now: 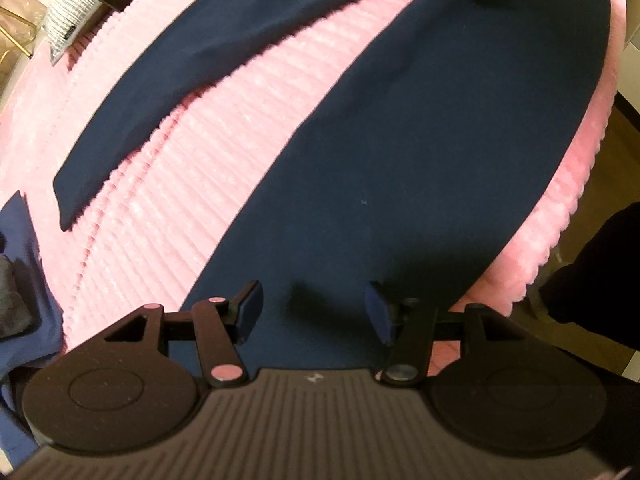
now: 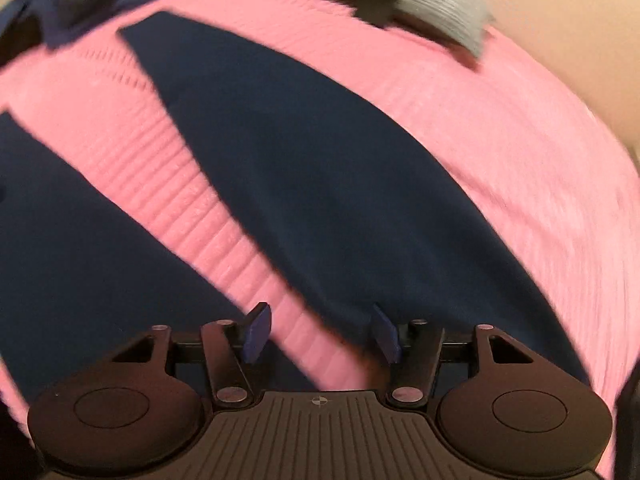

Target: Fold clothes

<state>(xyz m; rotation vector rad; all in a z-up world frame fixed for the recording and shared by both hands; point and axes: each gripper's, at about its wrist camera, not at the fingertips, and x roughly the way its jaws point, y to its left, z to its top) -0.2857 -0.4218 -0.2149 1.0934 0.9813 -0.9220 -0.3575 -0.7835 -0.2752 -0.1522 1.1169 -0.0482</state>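
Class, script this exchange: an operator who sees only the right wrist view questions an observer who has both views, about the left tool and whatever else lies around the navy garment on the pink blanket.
Operator: Where is the left tool? It is not in my view.
Observer: The left tool hangs over the wide part of the navy garment, jaws open, nothing gripped.
Operator: Is there anything off the blanket that I am missing?
Observer: Yes. A gold-coloured metal frame stands past the pink blanket, near the folded grey cloth.
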